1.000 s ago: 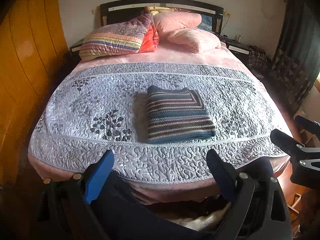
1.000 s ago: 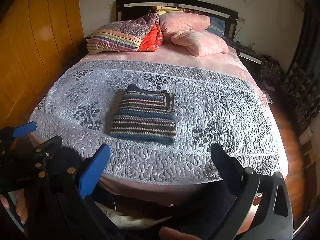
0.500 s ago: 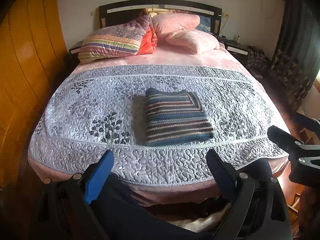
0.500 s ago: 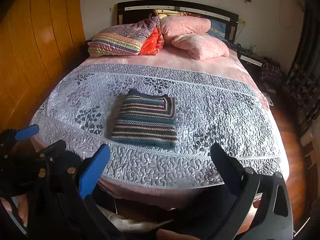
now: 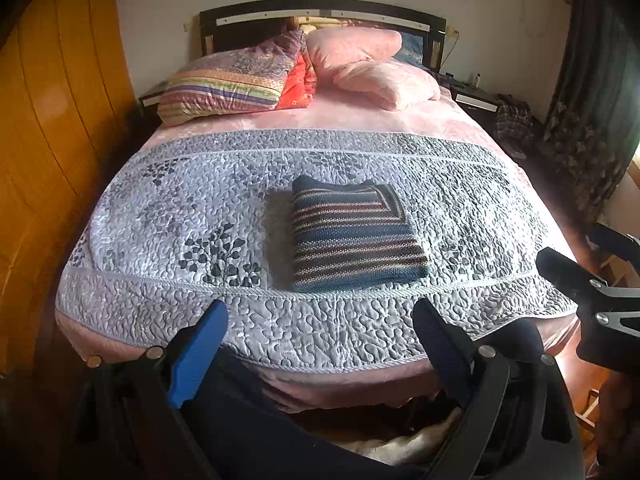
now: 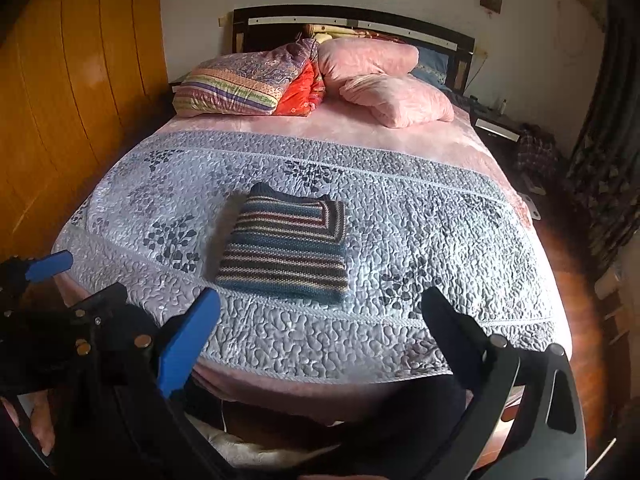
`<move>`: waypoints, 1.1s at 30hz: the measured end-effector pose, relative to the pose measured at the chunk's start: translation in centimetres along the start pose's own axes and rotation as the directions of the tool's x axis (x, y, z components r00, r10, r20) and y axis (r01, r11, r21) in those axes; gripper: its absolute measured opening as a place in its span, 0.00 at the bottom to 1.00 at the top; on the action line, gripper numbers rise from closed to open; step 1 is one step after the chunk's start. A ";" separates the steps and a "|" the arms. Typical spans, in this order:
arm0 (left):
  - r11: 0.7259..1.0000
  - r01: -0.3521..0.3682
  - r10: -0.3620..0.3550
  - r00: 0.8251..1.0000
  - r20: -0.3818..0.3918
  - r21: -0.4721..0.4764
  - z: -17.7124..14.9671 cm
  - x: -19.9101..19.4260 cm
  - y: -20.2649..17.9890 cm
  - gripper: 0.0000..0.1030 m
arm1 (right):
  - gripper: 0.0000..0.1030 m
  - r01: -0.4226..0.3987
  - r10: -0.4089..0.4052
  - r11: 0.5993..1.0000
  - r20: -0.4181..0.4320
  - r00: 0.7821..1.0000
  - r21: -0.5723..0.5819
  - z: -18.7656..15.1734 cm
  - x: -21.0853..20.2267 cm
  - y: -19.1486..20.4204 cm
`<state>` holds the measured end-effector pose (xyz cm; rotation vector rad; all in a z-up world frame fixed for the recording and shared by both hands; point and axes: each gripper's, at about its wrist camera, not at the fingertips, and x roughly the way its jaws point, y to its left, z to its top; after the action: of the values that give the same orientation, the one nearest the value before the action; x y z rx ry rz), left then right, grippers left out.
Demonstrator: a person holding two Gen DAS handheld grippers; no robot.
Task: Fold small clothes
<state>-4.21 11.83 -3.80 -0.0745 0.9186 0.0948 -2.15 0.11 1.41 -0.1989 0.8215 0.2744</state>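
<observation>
A: Status on the fold?

B: Looks done. Striped knitted sweater [image 5: 352, 236], blue with pink and cream bands, folded into a neat rectangle, collar end toward the headboard. Lying flat on the grey quilted bedspread [image 5: 168, 208], about midway between the bed's left and right edges, closer to the foot edge than to the pillows.

A: Tongs?

B: Left gripper [image 5: 320, 332] released, jaws spread wide, nothing between them. Right gripper [image 6: 320, 324] same: spread, empty. Both held back off the foot edge of the bed, well apart from the sweater. No contact with fabric.

A: Anything left to fold?

B: No other small garment visible on the bedspread. Judging from that, nothing pending here, unless more clothes sit out of view. Pale cloth [image 6: 248, 446] low under the foot edge, too hidden to identify.

A: Surface?

B: Bedspread smooth, pebble-stitched with dark leaf prints, no bunching around the sweater. Pink sheet [image 5: 360, 116] exposed beyond it toward the headboard.

A: Room?

B: Dark wooden headboard [image 5: 320, 14] against a white wall. At the head: multicoloured striped pillow [image 5: 228, 84] toward the left corner, orange-red cushion [image 5: 300, 84] touching it, two pink pillows [image 5: 372, 68] stacked toward the right corner. Glossy orange wooden wardrobe [image 5: 48, 120] along the bed's left edge. Dark patterned curtain [image 5: 592, 120] past the right edge, nightstand [image 5: 476, 100] near the right head corner. Dark trouser leg [image 5: 280, 432] between the left jaws in the foreground.
</observation>
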 end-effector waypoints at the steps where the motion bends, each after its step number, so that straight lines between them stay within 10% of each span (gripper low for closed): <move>1: 1.000 0.001 -0.001 1.000 0.000 -0.002 -0.1 0.0 -0.1 0.91 | 0.97 0.004 -0.004 1.000 0.003 1.000 -0.002 0.0 0.0 0.0; 33: 1.000 -0.001 0.001 1.000 -0.006 -0.004 -0.7 0.1 -0.8 0.91 | 0.97 0.014 -0.014 1.000 0.009 1.000 0.016 -0.6 0.4 0.2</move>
<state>-4.60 10.94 -4.33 -0.0776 0.9241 0.0976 -2.42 0.23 0.70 -0.1883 0.8124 0.2551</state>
